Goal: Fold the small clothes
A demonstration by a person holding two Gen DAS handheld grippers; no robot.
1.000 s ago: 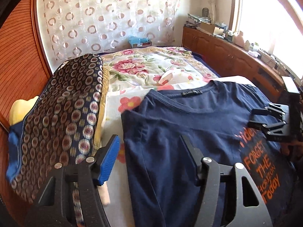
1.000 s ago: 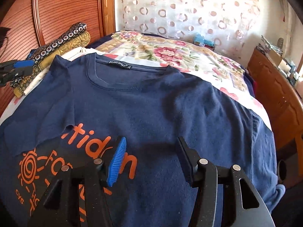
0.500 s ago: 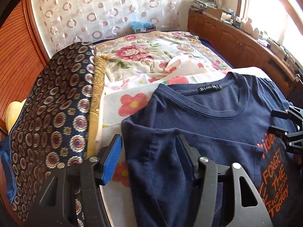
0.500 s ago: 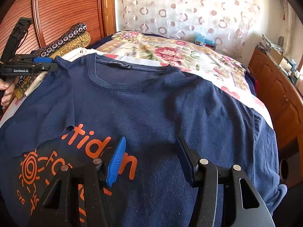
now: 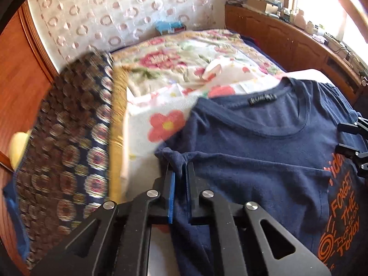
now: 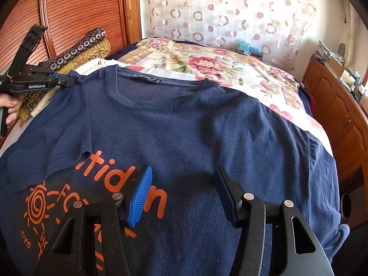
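A navy T-shirt (image 6: 184, 128) with orange print lies face up on the bed, collar toward the far end; it also shows in the left wrist view (image 5: 253, 161). One sleeve is folded in over the chest. My left gripper (image 5: 178, 168) is shut on the shirt's shoulder corner, which bunches between the jaws; it shows in the right wrist view (image 6: 69, 81) at the shirt's left shoulder. My right gripper (image 6: 181, 174) is open and empty, hovering over the shirt's chest print; its fingers (image 5: 349, 149) show at the right edge of the left wrist view.
A floral bedspread (image 6: 207, 62) covers the bed beyond the shirt. Folded patterned fabrics (image 5: 69, 149) are stacked along the left against a wooden headboard (image 6: 76, 11). A wooden cabinet (image 6: 340, 105) runs along the right side. A circle-patterned curtain (image 6: 230, 11) hangs behind.
My left gripper moved forward to the shirt's shoulder corner and closed on it, bunching the fabric. The right gripper stayed open over the chest.
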